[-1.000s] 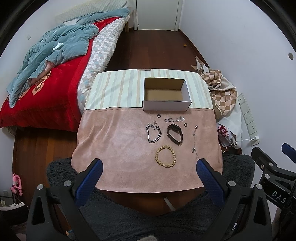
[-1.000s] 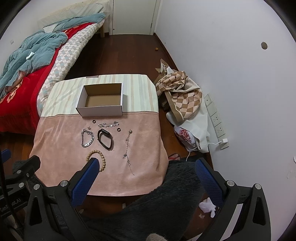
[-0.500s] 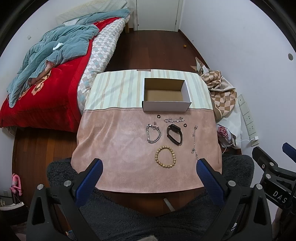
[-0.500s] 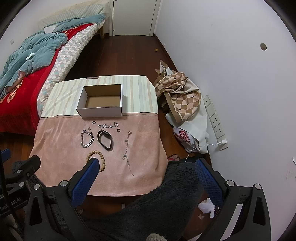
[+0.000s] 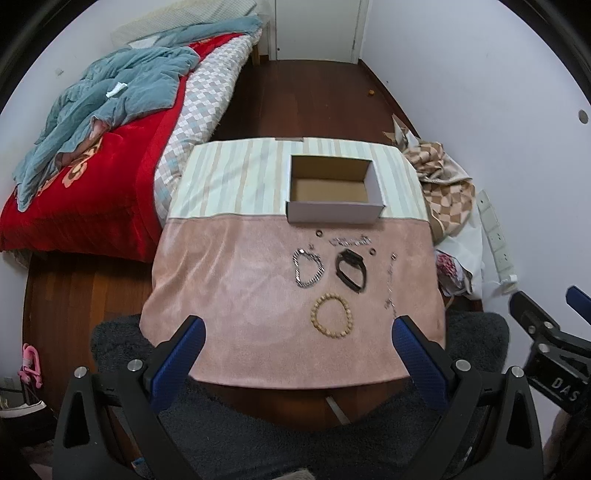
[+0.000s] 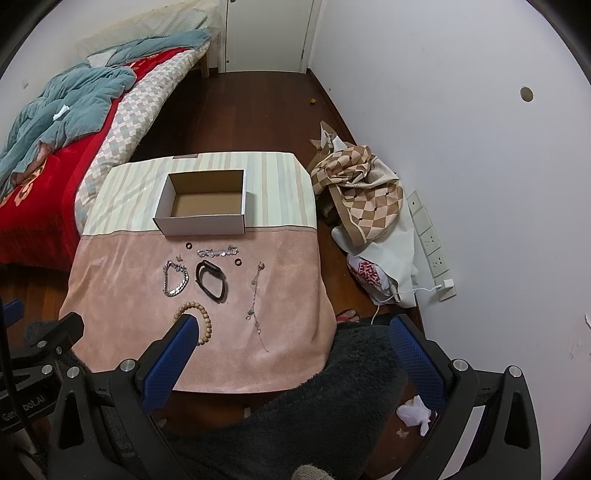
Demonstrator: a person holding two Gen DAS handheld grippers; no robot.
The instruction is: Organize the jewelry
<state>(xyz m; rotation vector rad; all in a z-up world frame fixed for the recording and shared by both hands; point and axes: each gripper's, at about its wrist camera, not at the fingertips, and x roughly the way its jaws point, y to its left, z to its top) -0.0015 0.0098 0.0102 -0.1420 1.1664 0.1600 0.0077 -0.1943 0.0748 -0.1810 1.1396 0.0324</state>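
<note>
Lying ahead of left gripper (image 5: 295, 328) on suede-like pink cloth (image 5: 229, 295): round wooden bead bracelet (image 5: 331, 315), silver chain bracelet (image 5: 307, 268), black band (image 5: 351, 270), thin chain (image 5: 390, 280). Beyond them, open cardboard box (image 5: 334, 212) at the striped section's edge. Both grippers spread wide, holding nothing; right gripper (image 6: 291, 332) straddles the table's near-right corner.

Place: a home bedroom is showing.
Upper left: a bed (image 5: 122, 155) is lying unmade under a red blanket (image 5: 92, 199).
Top: a white door (image 5: 317, 29) is standing shut.
Floor: dark wood (image 5: 306, 99) is running throughout.
</note>
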